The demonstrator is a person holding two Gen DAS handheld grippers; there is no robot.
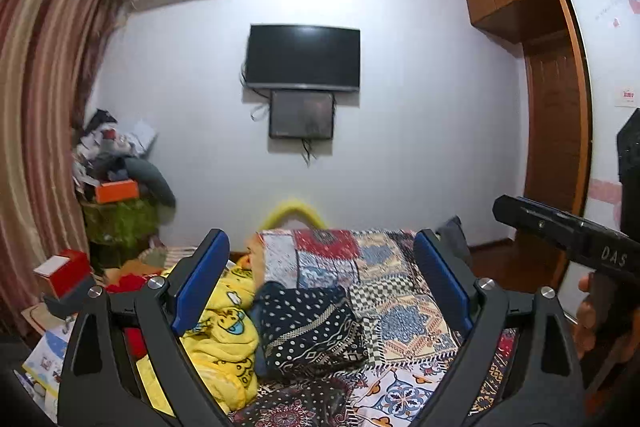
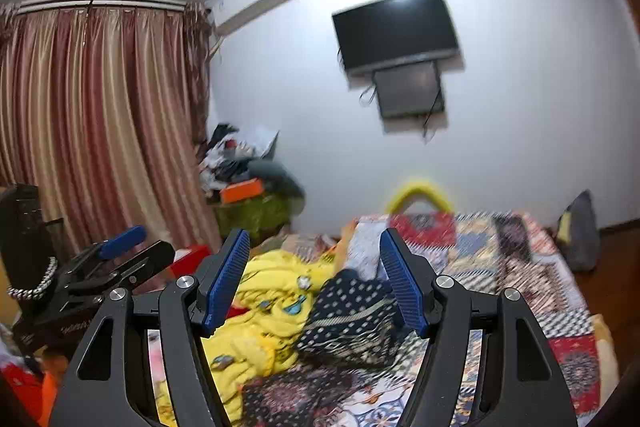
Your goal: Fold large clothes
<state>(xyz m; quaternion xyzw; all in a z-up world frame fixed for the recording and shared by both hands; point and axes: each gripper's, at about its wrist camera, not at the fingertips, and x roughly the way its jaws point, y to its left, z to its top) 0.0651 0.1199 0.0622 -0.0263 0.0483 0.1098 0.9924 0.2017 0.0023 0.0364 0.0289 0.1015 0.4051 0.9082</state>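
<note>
Both my left tool (image 1: 322,281) and right tool (image 2: 316,281) are released, holding nothing; below and ahead lie the folded dotted garment (image 1: 310,327) and yellow blanket (image 1: 224,331) on the bed (image 1: 400,267).

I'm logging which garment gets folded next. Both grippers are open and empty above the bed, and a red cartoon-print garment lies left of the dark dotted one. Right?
Not quite: the cartoon-print garment is yellow, not red, as the left wrist view shows. It does lie left of the dark dotted one, and the left gripper and right gripper are open and empty.
</note>
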